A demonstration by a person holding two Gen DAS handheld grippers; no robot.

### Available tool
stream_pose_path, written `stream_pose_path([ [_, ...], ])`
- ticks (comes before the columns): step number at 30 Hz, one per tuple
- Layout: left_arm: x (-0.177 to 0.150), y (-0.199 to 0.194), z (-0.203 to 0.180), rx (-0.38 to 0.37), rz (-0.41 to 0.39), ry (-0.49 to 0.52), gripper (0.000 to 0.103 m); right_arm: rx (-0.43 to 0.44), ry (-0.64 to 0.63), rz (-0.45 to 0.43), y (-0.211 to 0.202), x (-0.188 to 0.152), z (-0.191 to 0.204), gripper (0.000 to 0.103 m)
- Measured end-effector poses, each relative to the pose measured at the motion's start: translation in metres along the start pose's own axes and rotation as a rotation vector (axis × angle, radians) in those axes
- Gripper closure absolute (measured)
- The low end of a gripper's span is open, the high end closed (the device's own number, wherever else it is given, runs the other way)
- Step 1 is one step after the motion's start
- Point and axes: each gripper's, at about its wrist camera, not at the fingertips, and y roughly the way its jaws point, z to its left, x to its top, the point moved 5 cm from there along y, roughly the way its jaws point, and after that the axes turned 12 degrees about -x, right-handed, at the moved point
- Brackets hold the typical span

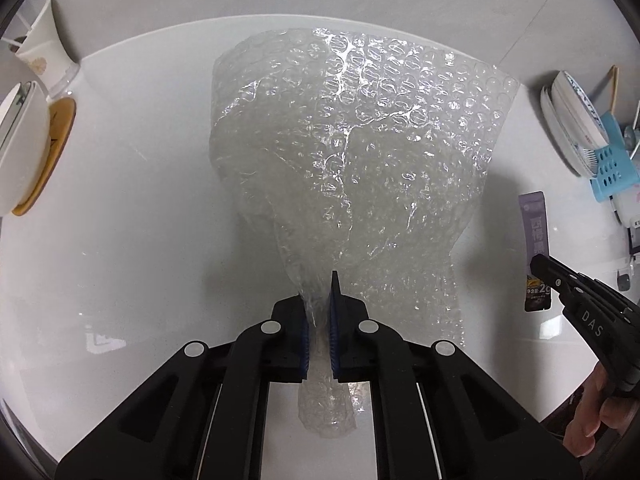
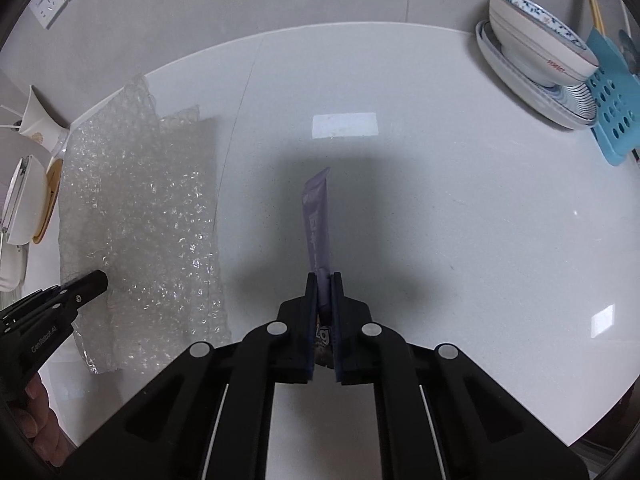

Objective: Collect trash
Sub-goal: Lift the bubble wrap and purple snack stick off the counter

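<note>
Status at this moment, both tools loaded.

Left gripper (image 1: 320, 300): I have the fingers clamped on a gathered end of the bubble wrap (image 1: 360, 152). From the pinch the sheet runs straight forward along the finger axis, widening toward the back edge of the counter (image 1: 120, 200). A short tail hangs behind the pads toward me. In the right wrist view the sheet (image 2: 140, 220) appears to lie largely flat on the left part of the counter (image 2: 440, 240), so I judge that only the gripped end is raised.

Right gripper (image 2: 324, 292): I have the fingers closed on the lower end of the purple sachet (image 2: 318, 220). Its long axis points forward, in line with the fingers, and the free end stands clear of the fingertips. The left wrist view shows the same sachet (image 1: 536, 232) upright above the right gripper (image 1: 538, 264), off the surface.

Governing relation: both pieces of trash extend forward from their grips, and the two tools sit side by side, the wrap to the left, the sachet to the right. No bin appears in either view, so I cannot tell which way to carry.

Caution: the wrap is wide and light. I expect it to drag toward the white cup (image 1: 42, 52) and the lidded bowl (image 1: 24, 148) at the left edge.
</note>
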Motion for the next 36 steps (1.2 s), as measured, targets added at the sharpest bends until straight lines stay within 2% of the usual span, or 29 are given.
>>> stream_pose_path([
  [9,-0.021,-0.031,0.012,-0.048,-0.048,0.013,0.097,0.002,0.017,-0.074,-0.041,-0.013,-0.02,0.098],
  [14,-0.019,-0.04,0.004,-0.073,-0.068,0.016,0.097,0.002,0.024,-0.104,-0.062,-0.02,-0.027,0.098],
  [18,-0.031,-0.047,0.007,-0.083,-0.074,0.017,0.097,0.009,0.043,-0.126,-0.078,-0.028,-0.038,0.098],
  [26,-0.05,-0.056,-0.01,-0.084,-0.097,0.02,0.097,0.025,0.037,-0.172,-0.1,-0.054,-0.055,0.098],
  [36,-0.087,-0.077,-0.019,-0.087,-0.126,0.017,0.097,0.059,0.006,-0.214,-0.133,-0.096,-0.058,0.098],
])
